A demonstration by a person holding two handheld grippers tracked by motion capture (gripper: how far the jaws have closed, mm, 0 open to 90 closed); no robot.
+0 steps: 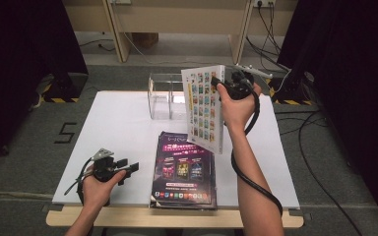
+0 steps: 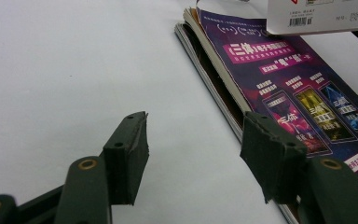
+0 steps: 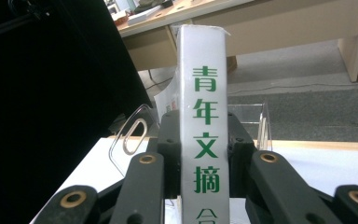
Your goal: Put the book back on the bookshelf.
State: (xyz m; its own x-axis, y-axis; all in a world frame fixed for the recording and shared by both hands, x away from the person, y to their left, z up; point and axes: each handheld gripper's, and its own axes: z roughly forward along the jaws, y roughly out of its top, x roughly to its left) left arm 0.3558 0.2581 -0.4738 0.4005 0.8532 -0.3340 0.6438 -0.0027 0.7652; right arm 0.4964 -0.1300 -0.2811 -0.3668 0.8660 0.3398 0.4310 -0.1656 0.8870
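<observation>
The white book (image 1: 205, 105) is thick, its cover a grid of small coloured pictures and its pale spine printed with green characters (image 3: 204, 140). It hangs upright in the air above the far right part of the white table (image 1: 118, 128). Below it, toward the near edge, lies a stack of magazines (image 1: 183, 169) with a dark purple cover. A clear acrylic holder (image 1: 163, 96) stands just left of the book, at the far side. The right gripper (image 1: 221, 83) grasps the book, one jaw on each cover, spine between them. The left gripper (image 2: 193, 154) rests low at the near left, jaws released and empty, beside the stack.
</observation>
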